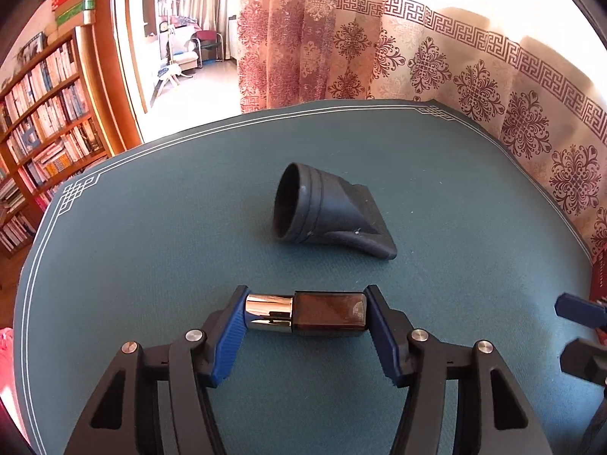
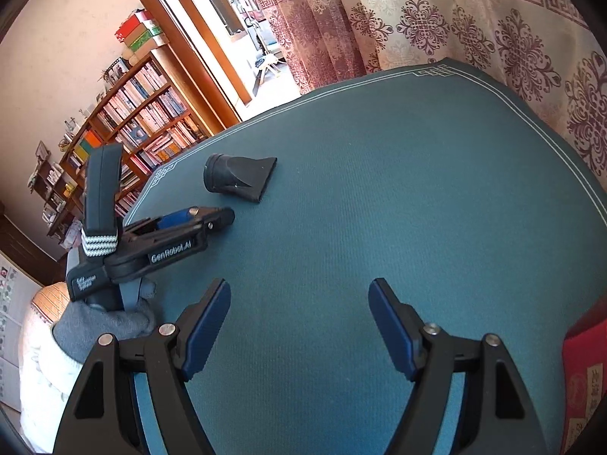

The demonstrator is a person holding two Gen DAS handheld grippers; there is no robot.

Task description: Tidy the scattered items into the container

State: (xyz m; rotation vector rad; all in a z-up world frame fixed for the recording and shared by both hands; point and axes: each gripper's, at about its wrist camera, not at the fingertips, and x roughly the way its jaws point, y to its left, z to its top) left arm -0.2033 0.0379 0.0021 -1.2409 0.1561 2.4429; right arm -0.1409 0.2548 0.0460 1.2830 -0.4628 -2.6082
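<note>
At the far left of our left wrist view we see a bookcase (image 1: 45, 113) packed with books, and beside it a wooden doorway (image 1: 114, 57) that opens onto a bright room. The counter (image 1: 151, 227) fills the middle, covered in a teal mat with a thin white border line. Low in this view our left gripper (image 1: 305, 313) has its blue fingers (image 1: 227, 335) clamped end to end on a small bottle (image 1: 307, 313), the chrome cap against the left finger and the brown glass body against the right one, the bottle lying crosswise between them and above the mat. Beyond it, near the middle of the counter, a dark hair-dryer nozzle (image 1: 330, 212) lies on its side, its round mouth turned to the left and its flat flared end to the right, well apart from the bottle. Behind the counter hangs a patterned curtain (image 1: 455, 68). At the right edge a blue tip of our right gripper (image 1: 580, 311) just shows. In the right wrist view the left gripper (image 2: 212, 220) appears at the left, held by a hand in a grey glove (image 2: 110, 318) with a white sleeve (image 2: 45, 371) below it, and the nozzle (image 2: 239, 178) lies just past its tip. Our right gripper (image 2: 299, 322) hangs over bare mat with its fingers (image 2: 390, 326) spread wide and nothing between them. We see no container in either view; a red thing (image 2: 584, 371) with printing sits at the lower right edge.
</note>
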